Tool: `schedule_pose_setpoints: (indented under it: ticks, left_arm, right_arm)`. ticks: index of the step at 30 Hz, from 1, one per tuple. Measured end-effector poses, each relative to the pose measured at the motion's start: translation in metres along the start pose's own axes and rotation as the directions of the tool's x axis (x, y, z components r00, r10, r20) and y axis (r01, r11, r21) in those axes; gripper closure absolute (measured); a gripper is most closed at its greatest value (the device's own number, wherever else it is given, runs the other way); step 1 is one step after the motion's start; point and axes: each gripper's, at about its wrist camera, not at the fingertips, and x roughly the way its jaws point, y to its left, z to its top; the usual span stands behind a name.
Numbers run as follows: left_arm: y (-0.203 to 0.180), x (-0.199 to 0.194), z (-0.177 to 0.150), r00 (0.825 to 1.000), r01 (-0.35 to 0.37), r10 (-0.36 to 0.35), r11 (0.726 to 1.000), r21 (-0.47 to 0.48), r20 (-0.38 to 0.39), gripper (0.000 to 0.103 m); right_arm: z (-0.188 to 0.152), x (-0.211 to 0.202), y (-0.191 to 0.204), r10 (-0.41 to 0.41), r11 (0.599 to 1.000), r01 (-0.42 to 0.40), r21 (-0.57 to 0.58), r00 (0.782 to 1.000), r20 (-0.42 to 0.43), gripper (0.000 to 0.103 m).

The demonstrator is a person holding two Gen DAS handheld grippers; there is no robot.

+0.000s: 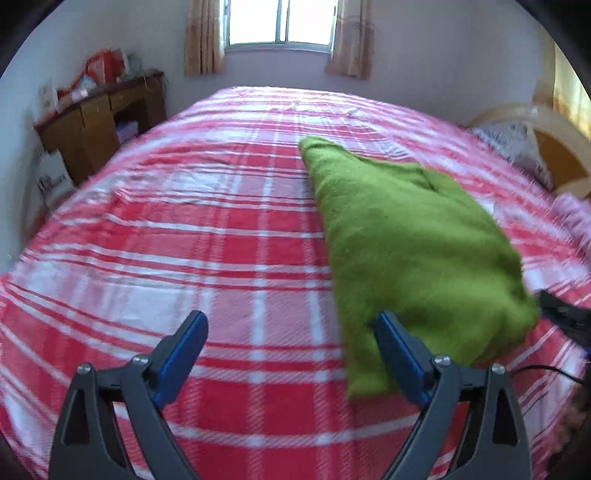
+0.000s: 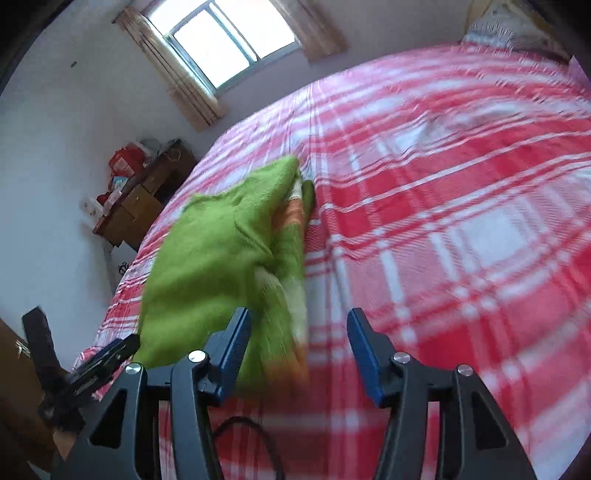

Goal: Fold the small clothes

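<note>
A fuzzy green garment (image 1: 399,236) lies folded on the red and white plaid bed (image 1: 184,240). In the right wrist view the green garment (image 2: 218,247) shows orange and white stripes along its right edge. My left gripper (image 1: 290,321) is open wide just above the sheet; the garment's near left edge lies just inside its right finger (image 1: 391,339), untouched by the pads. My right gripper (image 2: 299,317) is open too, with the garment's striped near edge beside its left finger (image 2: 236,339) and not pinched. Each gripper shows in the other's view: the right gripper (image 1: 561,310) and the left gripper (image 2: 107,354).
A wooden desk (image 1: 103,122) with clutter stands against the left wall, under a window (image 1: 280,22) with curtains. A curved headboard (image 1: 554,147) and a pillow (image 1: 509,140) are at the right, with pink cloth (image 1: 576,218) near them. A black cable (image 2: 251,435) trails by the right gripper.
</note>
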Motion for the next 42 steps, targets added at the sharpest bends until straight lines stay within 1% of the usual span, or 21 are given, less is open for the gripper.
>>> schedule_pose_setpoints:
  ticks: [2, 3, 4, 6, 9, 10, 12, 13, 14, 18, 21, 23, 24, 26, 27, 29, 32, 35, 37, 39, 42]
  left_arm:
    - [-0.002, -0.003, 0.0, 0.995, -0.104, 0.104, 0.994, 0.041, -0.007, 0.009]
    - [-0.002, -0.004, 0.0, 0.991, -0.133, 0.134, 0.99, 0.053, -0.008, 0.009]
    - [-0.001, -0.008, 0.0, 0.989, -0.15, 0.151, 0.987, 0.06, -0.003, 0.009]
    - [0.002, -0.019, -0.001, 0.99, -0.143, 0.142, 0.988, 0.055, 0.018, 0.009]
    - [0.005, -0.036, -0.004, 0.986, -0.157, 0.153, 0.986, 0.061, 0.061, 0.009]
    - [0.004, -0.039, -0.004, 0.984, -0.167, 0.162, 0.984, 0.068, 0.072, 0.009]
    - [0.003, -0.044, -0.003, 0.98, -0.183, 0.176, 0.98, 0.083, 0.089, 0.009]
    - [0.003, -0.045, -0.002, 0.98, -0.186, 0.178, 0.979, 0.086, 0.094, 0.009]
    - [0.003, -0.047, -0.002, 0.979, -0.186, 0.177, 0.979, 0.086, 0.097, 0.009]
    - [0.004, -0.047, 0.0, 0.976, -0.202, 0.193, 0.975, 0.089, 0.104, 0.009]
    - [0.006, -0.046, 0.0, 0.977, -0.199, 0.19, 0.975, 0.095, 0.096, 0.009]
    - [0.009, -0.042, 0.0, 0.989, -0.137, 0.131, 0.986, 0.089, 0.072, 0.009]
    - [0.015, -0.037, 0.0, 0.998, -0.057, 0.054, 0.996, 0.071, 0.044, 0.009]
    - [0.023, -0.03, 0.0, 0.998, 0.067, -0.067, 0.998, 0.021, 0.003, 0.009]
    - [0.028, -0.023, 0.002, 0.99, 0.139, -0.139, 0.99, -0.017, -0.02, 0.011]
    - [0.031, -0.016, 0.009, 0.981, 0.191, -0.193, 0.98, -0.055, -0.03, 0.014]
    - [0.028, -0.003, 0.034, 0.976, 0.216, -0.218, 0.974, -0.071, -0.012, 0.014]
    - [0.016, 0.015, 0.06, 0.962, 0.271, -0.273, 0.959, -0.087, -0.02, 0.014]
    - [0.006, 0.031, 0.078, 0.94, 0.337, -0.341, 0.936, -0.097, -0.023, 0.023]
    - [-0.003, 0.048, 0.089, 0.92, 0.383, -0.389, 0.917, -0.111, -0.042, 0.026]
    - [-0.015, 0.088, 0.092, 0.909, 0.376, -0.397, 0.912, -0.163, -0.124, 0.035]
  right_arm:
    - [-0.01, -0.025, 0.008, -0.054, 0.997, 0.056, -0.05, 0.997, 0.046, 0.048]
    - [-0.013, -0.036, 0.013, -0.081, 0.994, 0.086, -0.069, 0.994, 0.068, 0.048]
    - [-0.016, -0.048, 0.018, -0.108, 0.989, 0.117, -0.089, 0.989, 0.097, 0.048]
    - [-0.018, -0.069, 0.029, -0.148, 0.977, 0.169, -0.132, 0.977, 0.154, 0.048]
    - [-0.021, -0.102, 0.047, -0.198, 0.942, 0.26, -0.212, 0.941, 0.276, 0.048]
    - [-0.021, -0.114, 0.056, -0.209, 0.926, 0.296, -0.235, 0.919, 0.335, 0.048]
    - [-0.023, -0.128, 0.07, -0.219, 0.905, 0.341, -0.253, 0.885, 0.41, 0.048]
    - [-0.023, -0.132, 0.076, -0.223, 0.895, 0.362, -0.261, 0.87, 0.441, 0.048]
    - [-0.021, -0.132, 0.08, -0.227, 0.889, 0.373, -0.267, 0.863, 0.451, 0.048]
    - [-0.02, -0.125, 0.087, -0.215, 0.896, 0.347, -0.277, 0.885, 0.413, 0.048]
    - [-0.021, -0.116, 0.087, -0.257, 0.883, 0.378, -0.278, 0.886, 0.386, 0.048]
    - [-0.018, -0.11, 0.08, -0.265, 0.888, 0.372, -0.271, 0.894, 0.361, 0.048]
    - [-0.016, -0.106, 0.074, -0.268, 0.893, 0.364, -0.266, 0.903, 0.335, 0.048]
    - [-0.012, -0.098, 0.063, -0.271, 0.905, 0.344, -0.248, 0.92, 0.284, 0.048]
    - [-0.01, -0.093, 0.056, -0.26, 0.917, 0.32, -0.238, 0.932, 0.252, 0.048]
    - [-0.006, -0.083, 0.045, -0.238, 0.934, 0.28, -0.221, 0.95, 0.2, 0.048]
    - [0.011, -0.069, 0.034, -0.193, 0.961, 0.22, -0.167, 0.968, 0.163, 0.048]
    - [0.032, -0.05, 0.027, -0.138, 0.982, 0.154, -0.112, 0.98, 0.142, 0.047]
    - [0.048, -0.029, 0.028, -0.12, 0.986, 0.131, -0.101, 0.986, 0.113, 0.047]
    - [0.062, -0.002, 0.029, -0.058, 0.992, 0.064, -0.107, 0.996, 0.064, 0.047]
    - [0.075, 0.034, 0.027, -0.022, 0.994, 0.023, -0.109, 1.0, 0.011, 0.047]
